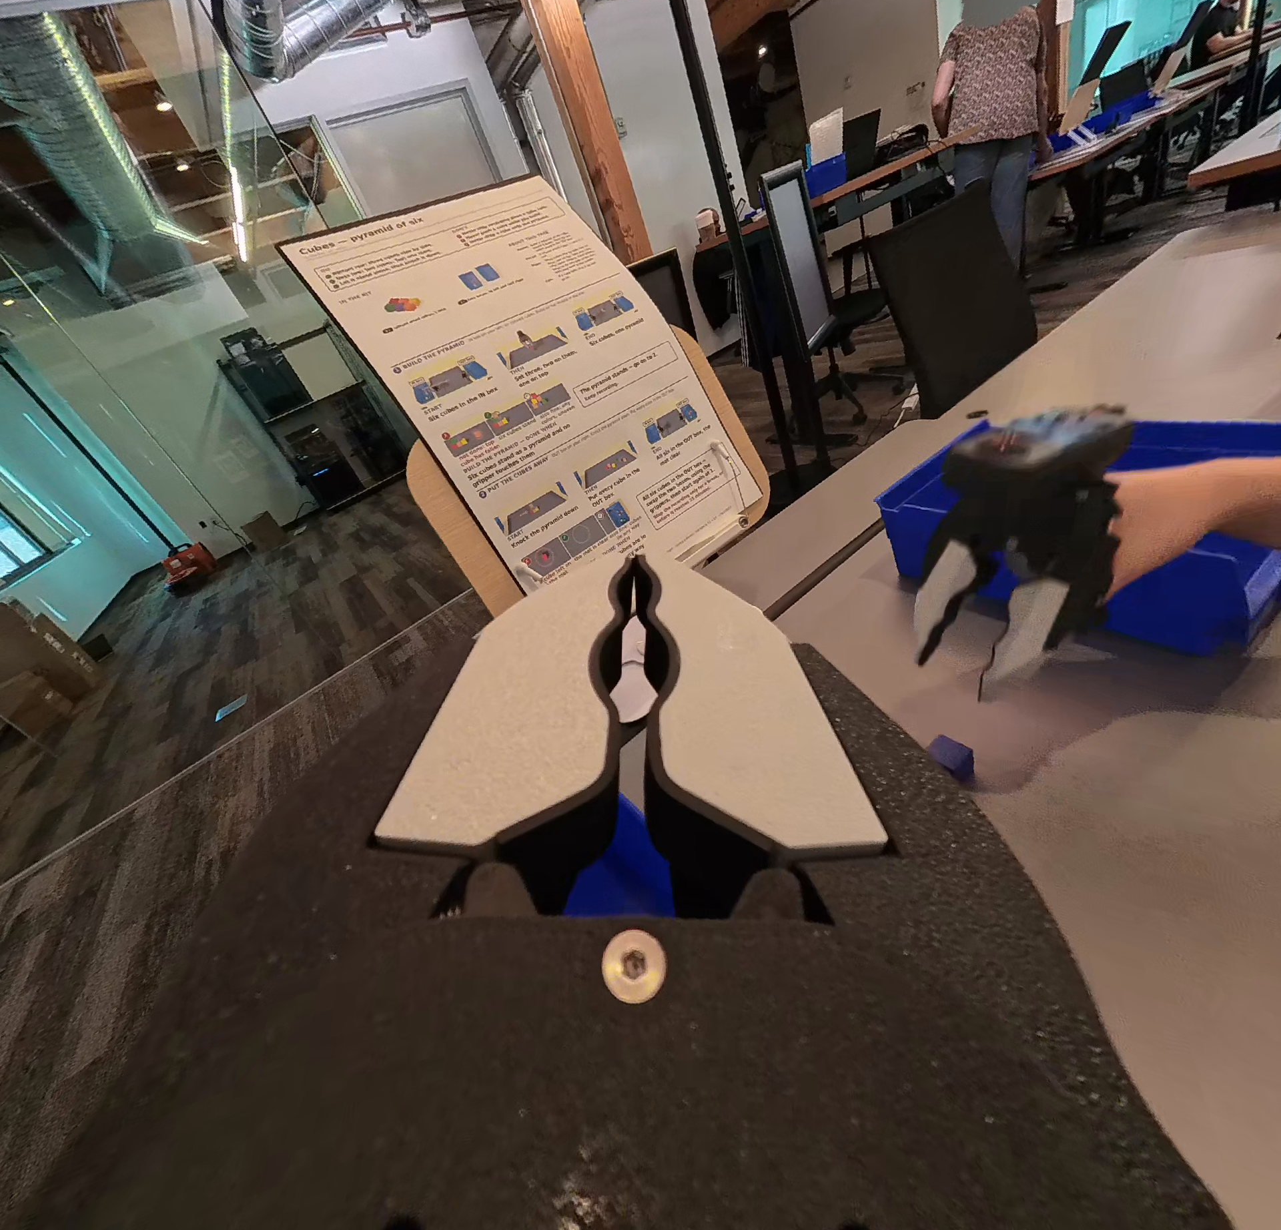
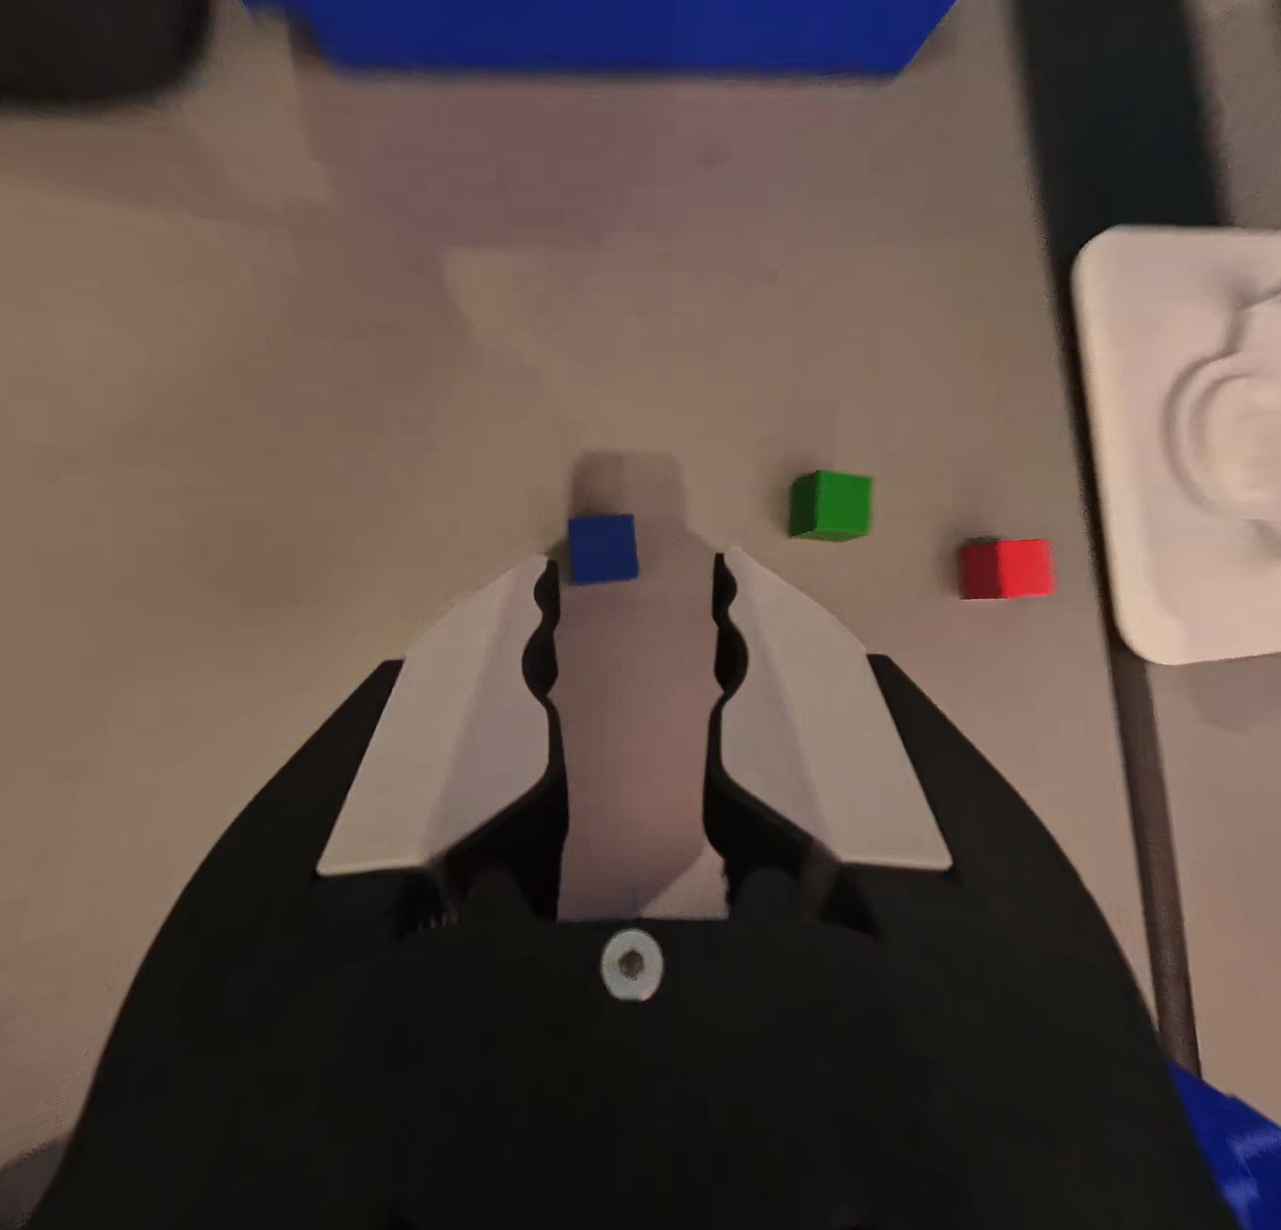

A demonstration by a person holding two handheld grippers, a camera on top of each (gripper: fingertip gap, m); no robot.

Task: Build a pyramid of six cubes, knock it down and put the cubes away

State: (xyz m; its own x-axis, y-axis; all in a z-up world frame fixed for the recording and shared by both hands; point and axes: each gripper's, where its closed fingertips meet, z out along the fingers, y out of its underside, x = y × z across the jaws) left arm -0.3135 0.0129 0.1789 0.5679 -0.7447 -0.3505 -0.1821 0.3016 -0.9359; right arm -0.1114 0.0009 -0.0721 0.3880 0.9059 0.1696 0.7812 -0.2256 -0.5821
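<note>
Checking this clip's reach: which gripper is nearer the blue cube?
Right. The right gripper hangs open just above the blue cube; the left gripper is shut, raised away, pointing at the instruction board.

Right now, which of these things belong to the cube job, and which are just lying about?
For the job:
small blue cube
small green cube
small red cube
blue plastic bin
open right tongs
shut left tongs
printed instruction board

Lying about:
white moulded tray
black office chair
</note>
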